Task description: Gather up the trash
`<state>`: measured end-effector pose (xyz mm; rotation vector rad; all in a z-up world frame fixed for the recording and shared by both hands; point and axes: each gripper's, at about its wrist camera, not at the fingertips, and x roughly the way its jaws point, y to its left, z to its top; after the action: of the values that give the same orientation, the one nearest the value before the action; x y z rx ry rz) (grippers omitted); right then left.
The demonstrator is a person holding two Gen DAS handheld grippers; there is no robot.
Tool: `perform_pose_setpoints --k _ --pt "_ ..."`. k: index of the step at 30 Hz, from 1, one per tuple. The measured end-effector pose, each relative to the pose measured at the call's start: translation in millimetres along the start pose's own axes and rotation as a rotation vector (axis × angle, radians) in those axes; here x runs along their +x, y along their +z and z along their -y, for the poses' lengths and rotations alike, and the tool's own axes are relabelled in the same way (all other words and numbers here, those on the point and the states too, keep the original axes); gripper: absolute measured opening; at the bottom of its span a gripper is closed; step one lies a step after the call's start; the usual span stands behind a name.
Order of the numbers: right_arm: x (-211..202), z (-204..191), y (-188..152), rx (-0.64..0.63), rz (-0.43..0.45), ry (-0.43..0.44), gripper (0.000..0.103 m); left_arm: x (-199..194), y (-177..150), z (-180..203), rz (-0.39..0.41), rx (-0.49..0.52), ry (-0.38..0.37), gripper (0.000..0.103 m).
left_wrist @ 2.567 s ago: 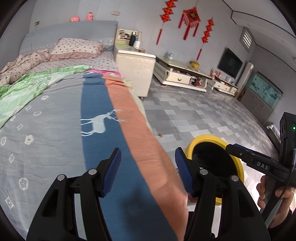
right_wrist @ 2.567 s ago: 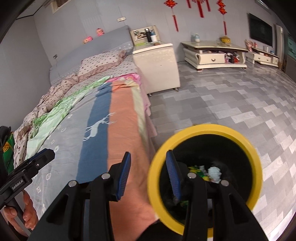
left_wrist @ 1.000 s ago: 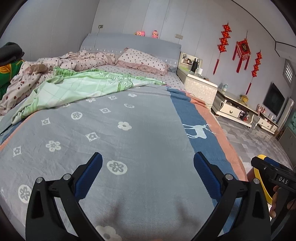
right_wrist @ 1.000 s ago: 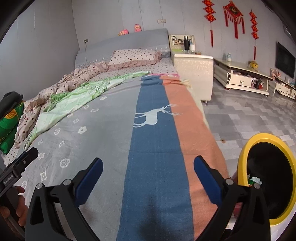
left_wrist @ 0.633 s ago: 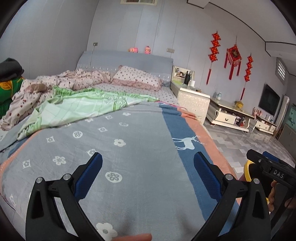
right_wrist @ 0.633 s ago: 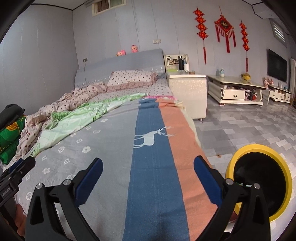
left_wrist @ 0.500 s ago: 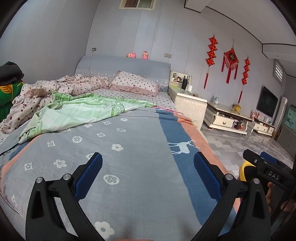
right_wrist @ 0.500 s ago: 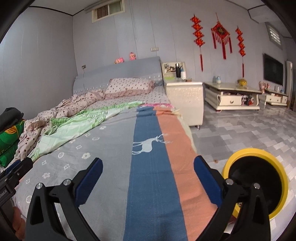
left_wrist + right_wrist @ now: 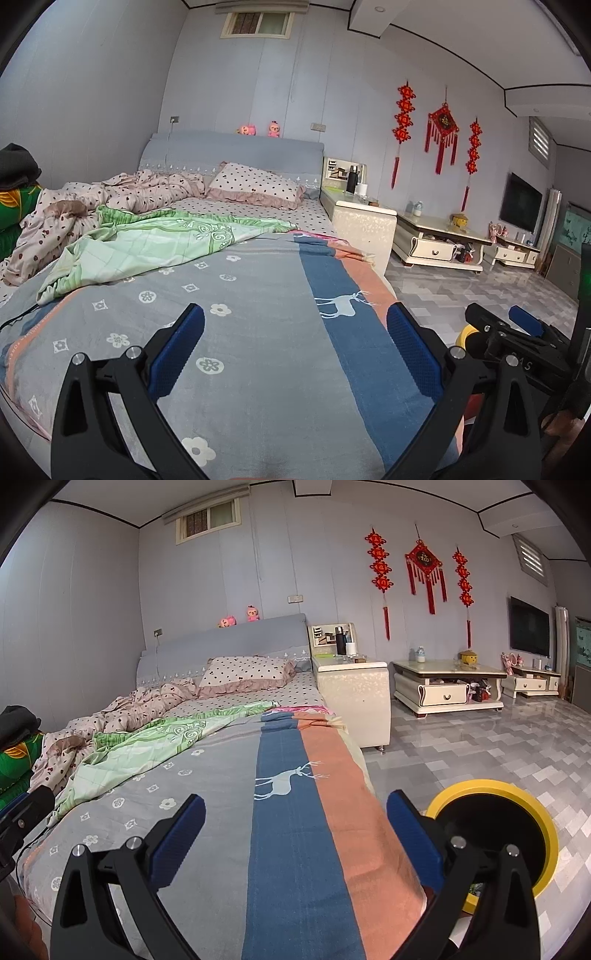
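Both cameras have tilted up and drawn back since a moment ago, so more wall and ceiling shows and the bin sits lower and smaller in frame; going left to right, the rumpled green quilted cover lies across the far left of the bed, then the grey flower-patterned bedspread with a blue deer stripe and an orange edge fills the middle; the left gripper hangs over it with its blue-padded jaws spread wide and nothing between them; the right gripper is likewise spread wide and empty; furthest right, the round black bin with a yellow rim stands on the grey tiled floor just beside the bed's orange edge, a few scraps barely showing inside. No loose trash is visible on the bedspread; the risk, as I judge it, is a wide jaw snagging bedding folds, or the right gripper knocking the bin over.
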<state>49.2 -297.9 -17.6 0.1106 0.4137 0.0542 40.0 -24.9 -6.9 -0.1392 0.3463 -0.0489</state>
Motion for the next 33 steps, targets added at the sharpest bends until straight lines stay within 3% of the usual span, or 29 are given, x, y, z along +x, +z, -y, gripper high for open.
perform_pose_setpoints --k 33 --pt "3.6 -4.9 -5.9 -0.005 -0.006 -0.025 0.095 -3.2 0.9 1.5 -0.004 -0.016 -0.030 0.095"
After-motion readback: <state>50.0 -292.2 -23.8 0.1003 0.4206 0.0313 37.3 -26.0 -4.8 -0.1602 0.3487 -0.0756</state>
